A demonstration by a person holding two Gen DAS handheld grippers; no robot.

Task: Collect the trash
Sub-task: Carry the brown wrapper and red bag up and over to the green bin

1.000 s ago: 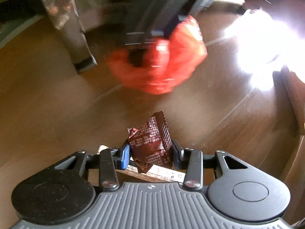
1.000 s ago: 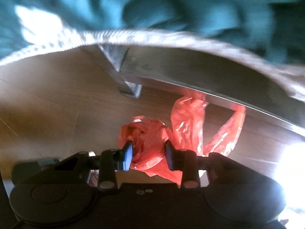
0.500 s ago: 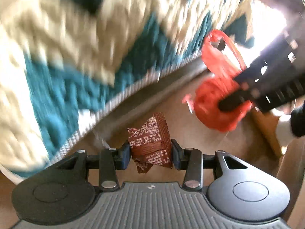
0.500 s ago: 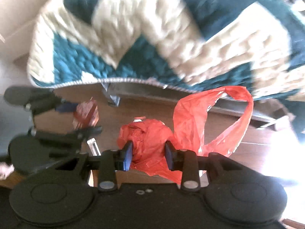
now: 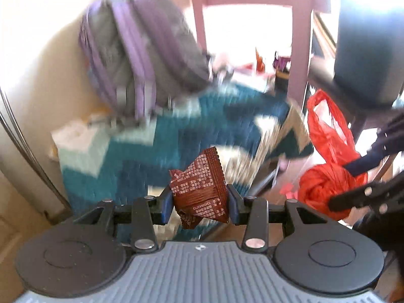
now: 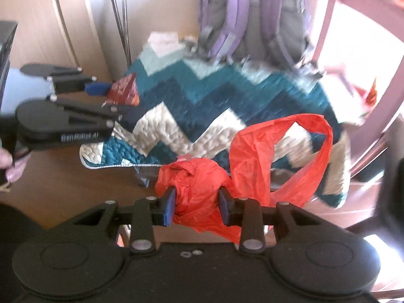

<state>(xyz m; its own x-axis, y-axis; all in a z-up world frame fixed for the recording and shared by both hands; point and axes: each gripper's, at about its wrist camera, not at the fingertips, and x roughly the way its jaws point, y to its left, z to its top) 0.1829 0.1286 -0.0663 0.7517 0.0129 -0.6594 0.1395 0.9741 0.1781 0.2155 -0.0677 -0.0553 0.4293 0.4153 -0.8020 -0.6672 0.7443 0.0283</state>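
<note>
So the left gripper (image 5: pixel 200 205) was clamped on a crumpled brown snack wrapper (image 5: pixel 199 197), pinched right between its two pads. The right gripper (image 6: pixel 197 205) had its jaws closed on a bunched-up red plastic bag (image 6: pixel 202 189), with one handle loop (image 6: pixel 298 136) sticking up and off to its right. Both were up off the wooden floor (image 6: pixel 75 189). Ahead of them was a teal-and-cream zigzag quilt (image 6: pixel 202 106), with a purple-grey backpack (image 5: pixel 141 55) behind it. Everything was pretty blurry.
</note>
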